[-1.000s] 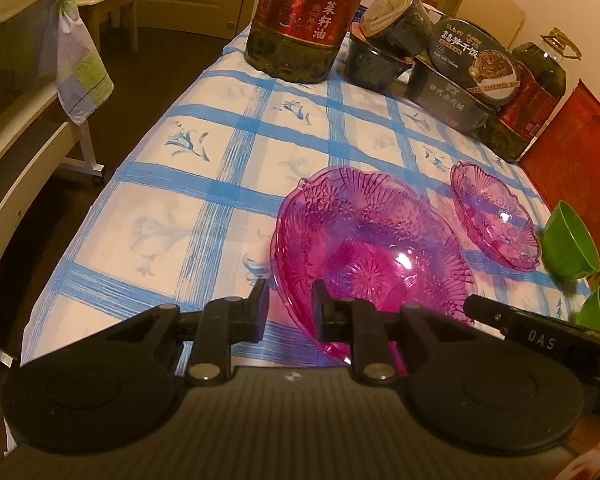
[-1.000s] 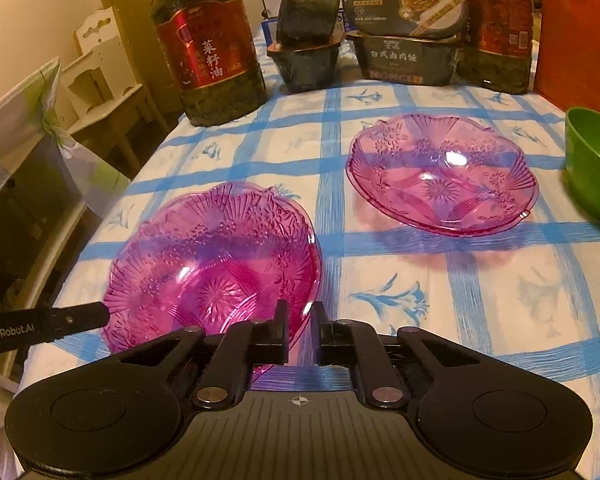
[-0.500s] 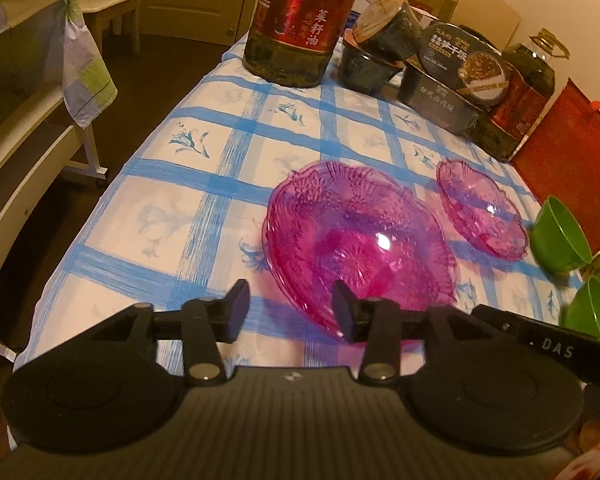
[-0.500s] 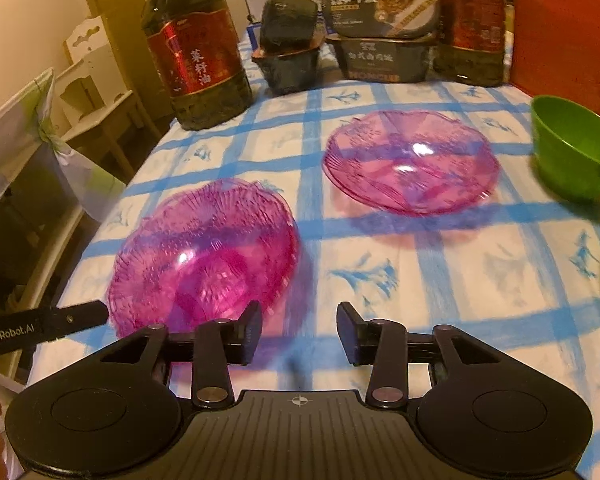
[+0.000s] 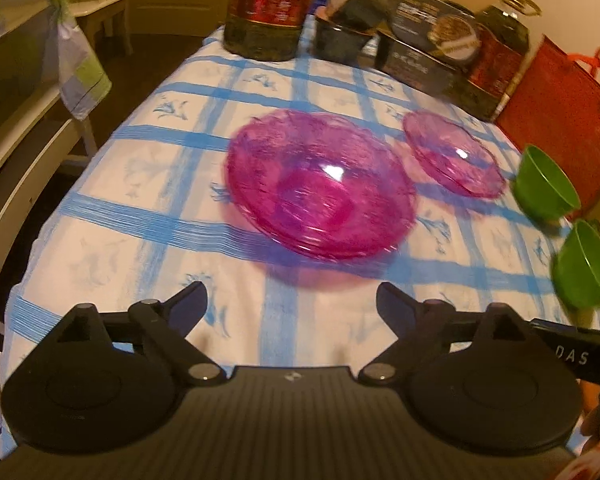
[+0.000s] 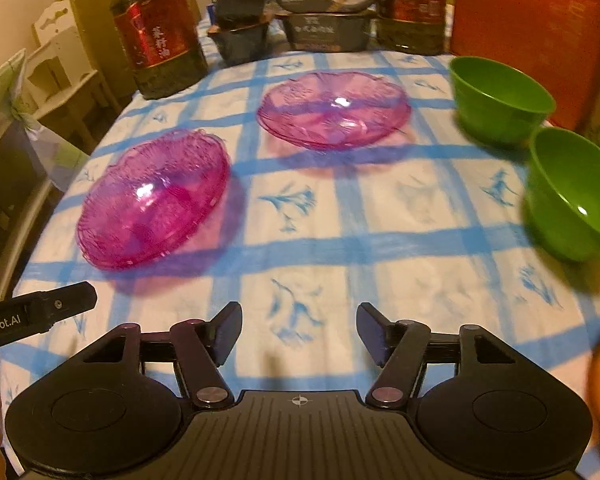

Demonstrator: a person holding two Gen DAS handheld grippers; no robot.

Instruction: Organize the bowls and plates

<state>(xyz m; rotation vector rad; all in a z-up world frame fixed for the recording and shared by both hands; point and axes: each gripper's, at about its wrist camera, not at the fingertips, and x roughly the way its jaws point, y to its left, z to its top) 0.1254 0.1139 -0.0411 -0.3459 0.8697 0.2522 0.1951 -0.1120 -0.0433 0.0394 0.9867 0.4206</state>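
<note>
Two pink glass plates lie on the blue-checked tablecloth: the near-left plate (image 5: 320, 184) (image 6: 152, 200) and the far plate (image 5: 452, 152) (image 6: 332, 108). Two green bowls stand at the right, one farther (image 5: 544, 184) (image 6: 500, 100) and one nearer (image 5: 584, 268) (image 6: 572, 192). My left gripper (image 5: 292, 308) is open and empty, short of the near-left plate. My right gripper (image 6: 300, 332) is open and empty over bare cloth, between the near-left plate and the nearer green bowl.
At the table's back stand a large oil bottle (image 6: 156, 36), dark food boxes (image 6: 324, 12), a second oil bottle (image 6: 412, 4) and a red bag (image 6: 528, 32). A white shelf (image 5: 16, 120) stands left of the table, past its left edge (image 5: 100, 148).
Both grippers opened from shut to wide and pulled back from the near-left plate, which now lies free on the cloth. Both green bowls have come into view.
</note>
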